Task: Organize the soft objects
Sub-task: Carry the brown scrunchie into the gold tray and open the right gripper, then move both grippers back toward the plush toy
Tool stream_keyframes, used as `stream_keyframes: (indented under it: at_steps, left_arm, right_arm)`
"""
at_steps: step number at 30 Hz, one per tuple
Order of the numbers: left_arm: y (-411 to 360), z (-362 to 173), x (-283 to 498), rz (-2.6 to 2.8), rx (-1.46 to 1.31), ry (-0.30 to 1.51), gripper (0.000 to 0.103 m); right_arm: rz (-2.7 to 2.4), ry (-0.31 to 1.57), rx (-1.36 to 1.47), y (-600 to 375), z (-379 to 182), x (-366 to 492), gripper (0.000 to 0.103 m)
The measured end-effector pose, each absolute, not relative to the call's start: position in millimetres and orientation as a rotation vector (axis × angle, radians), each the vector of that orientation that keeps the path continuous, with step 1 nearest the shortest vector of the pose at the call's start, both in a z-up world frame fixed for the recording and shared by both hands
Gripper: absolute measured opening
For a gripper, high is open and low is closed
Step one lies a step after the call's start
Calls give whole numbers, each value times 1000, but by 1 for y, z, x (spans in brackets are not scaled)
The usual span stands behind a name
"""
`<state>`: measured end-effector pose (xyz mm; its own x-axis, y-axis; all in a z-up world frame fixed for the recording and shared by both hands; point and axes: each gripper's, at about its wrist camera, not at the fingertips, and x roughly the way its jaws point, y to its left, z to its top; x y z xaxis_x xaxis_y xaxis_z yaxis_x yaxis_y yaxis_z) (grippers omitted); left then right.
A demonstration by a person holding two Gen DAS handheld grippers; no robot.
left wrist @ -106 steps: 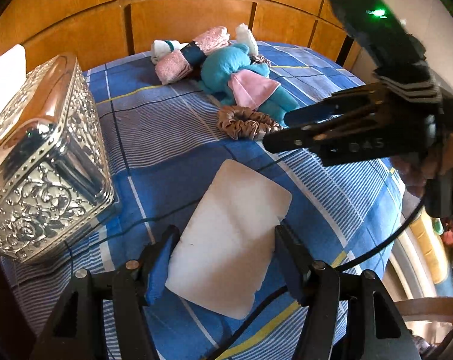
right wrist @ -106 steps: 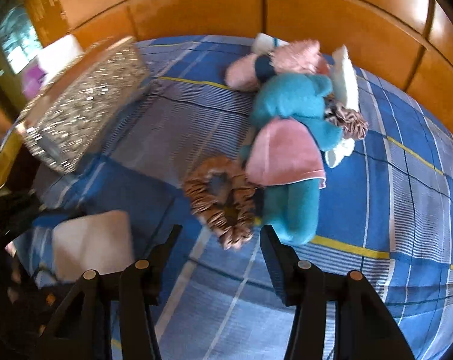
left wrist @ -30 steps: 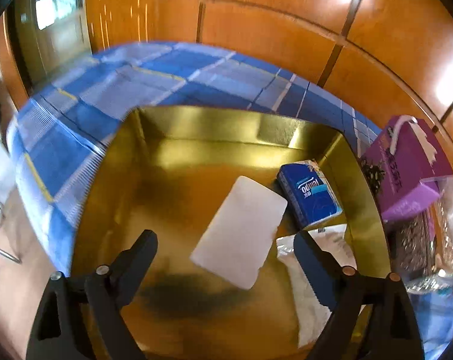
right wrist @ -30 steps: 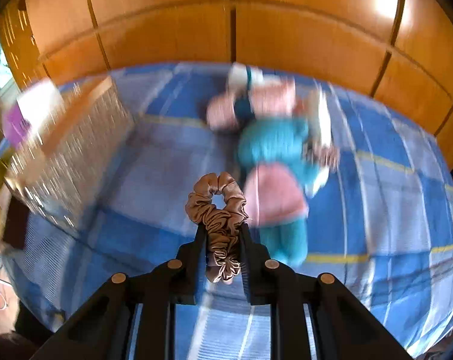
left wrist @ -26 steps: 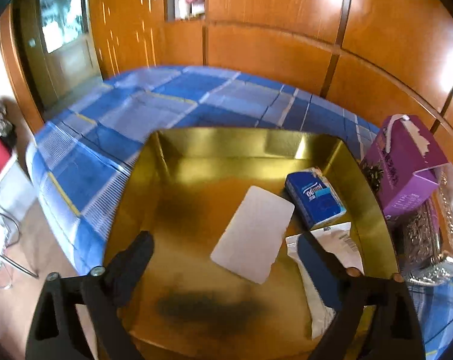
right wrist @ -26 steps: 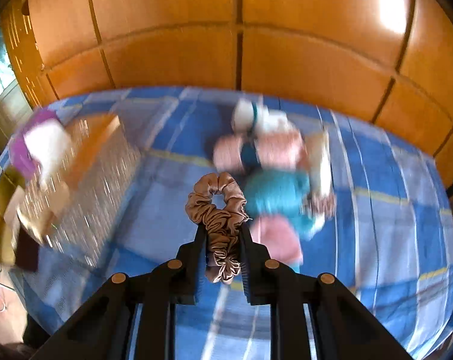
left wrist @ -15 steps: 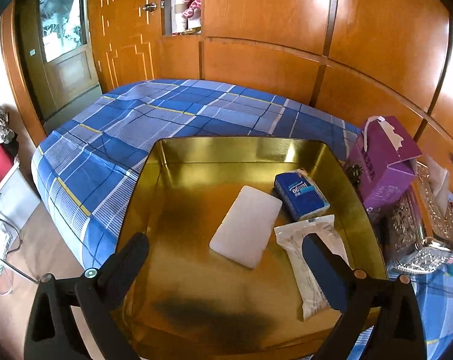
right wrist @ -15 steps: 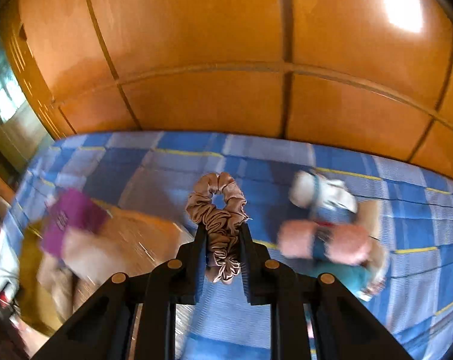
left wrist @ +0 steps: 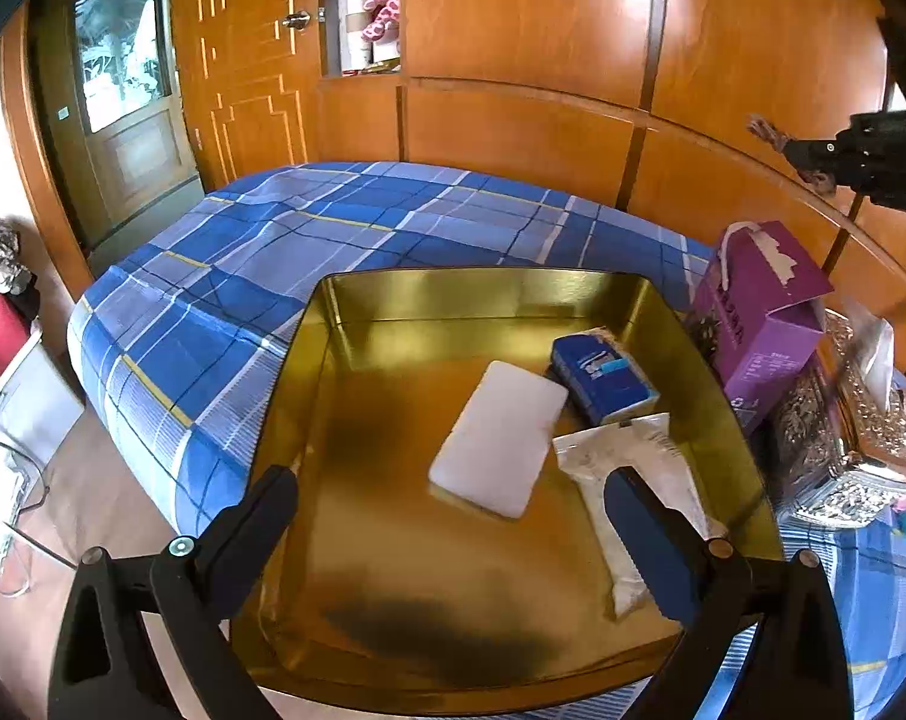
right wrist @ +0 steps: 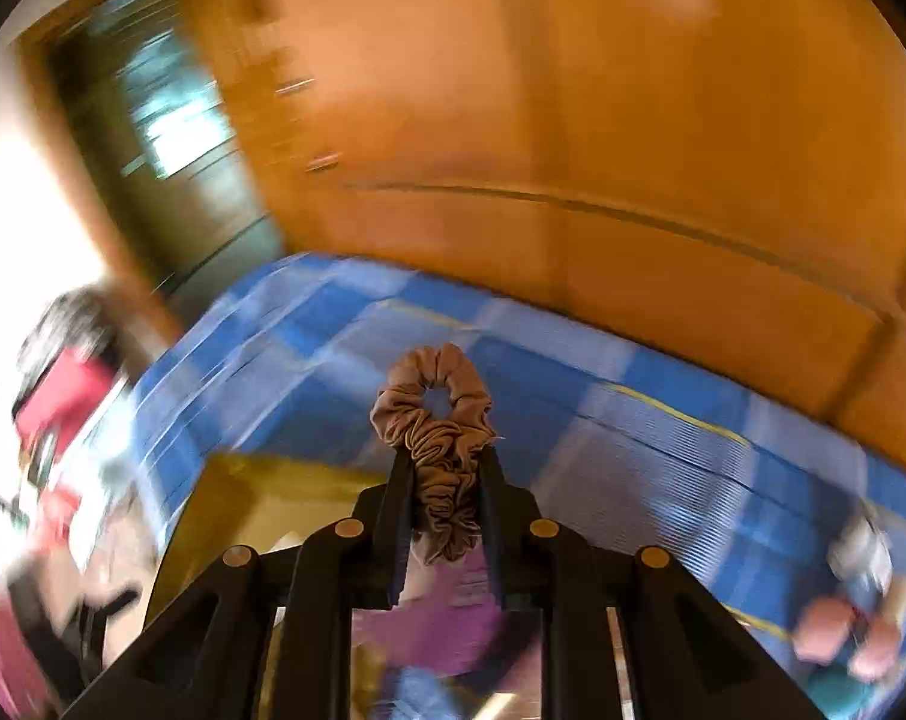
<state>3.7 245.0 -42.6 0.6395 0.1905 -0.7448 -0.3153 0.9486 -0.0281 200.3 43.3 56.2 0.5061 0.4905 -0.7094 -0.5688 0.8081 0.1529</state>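
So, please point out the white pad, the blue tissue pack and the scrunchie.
white pad point(left wrist: 498, 437), left wrist view, middle of its flat top.
blue tissue pack point(left wrist: 602, 373), left wrist view, its printed top face.
scrunchie point(right wrist: 432, 414), right wrist view, gathered fabric below its hole.

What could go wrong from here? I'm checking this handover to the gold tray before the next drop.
The scrunchie is pinched low in the right claw, most of it sticking out, so it might slip in transit. The left claw, open above the gold tray, could block the drop. The purple tissue box beside the tray may get bumped.
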Motion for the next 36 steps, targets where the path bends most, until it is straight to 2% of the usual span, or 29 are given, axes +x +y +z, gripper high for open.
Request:
stream_keyframes:
  at_steps: [8,20,26,28,29,32,36]
  left_arm:
    - [277,-40,-2,374,-211,805,103]
    - [299,-26,-14,469,-218,736,103]
    - [286,-28,-12,458,-167,735,103]
    - [282,-28,-12,458,-157,731,103]
    - [282,-28,-12,456,-159,730,103]
    - [280,-28,-12,444,-154,731,103]
    - [275,-27,-12,420,-153,726,103]
  right_arm:
    - [846,873,-324,98,-1,116,18]
    - [894,1022,-332,137,-89,58,19]
    - [884,1035,-336,152,-108,51,25]
    - [886,1036,-342,153,-112,49,30]
    - [876,1036,-338,151,-113,49,36]
    - [850,1027,-316,146,-112,51,42]
    - [820,990,-302,138,-103,49,42]
